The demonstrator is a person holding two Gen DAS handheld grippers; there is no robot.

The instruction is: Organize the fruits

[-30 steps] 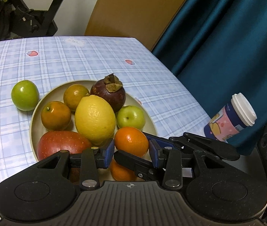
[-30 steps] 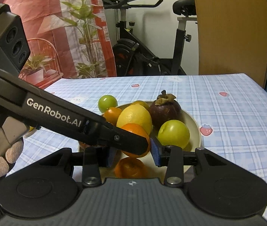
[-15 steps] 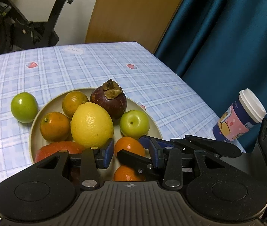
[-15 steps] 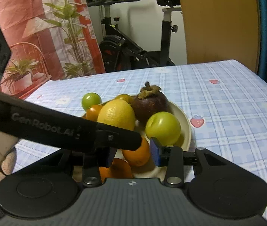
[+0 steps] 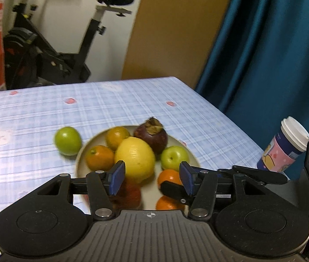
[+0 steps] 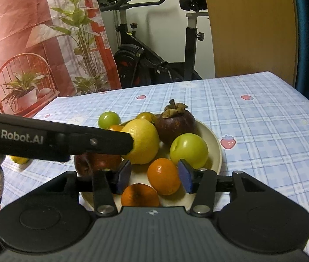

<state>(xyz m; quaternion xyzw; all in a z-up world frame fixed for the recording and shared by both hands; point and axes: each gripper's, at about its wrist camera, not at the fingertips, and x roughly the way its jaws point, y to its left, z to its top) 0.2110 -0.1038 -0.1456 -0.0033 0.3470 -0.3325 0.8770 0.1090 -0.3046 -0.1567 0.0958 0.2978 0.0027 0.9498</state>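
Both wrist fisheye cameras sit low and close behind their own black two-finger grippers, tilted down across the blue checked tablecloth (image 5: 34, 118), and share the round cream plate (image 6: 216, 144) of fruit, the left view facing a teal curtain (image 5: 274, 54), the right a black exercise bike (image 6: 154, 61).

Right gripper (image 6: 154, 175) jaws have just been opening, pads clear of the small orange (image 6: 163, 179) sitting between them on the plate (image 6: 216, 147). The left gripper's black finger (image 6: 67, 140) reaches across, its tip against the lemon (image 6: 144, 140). Mangosteen (image 6: 175, 123) behind.
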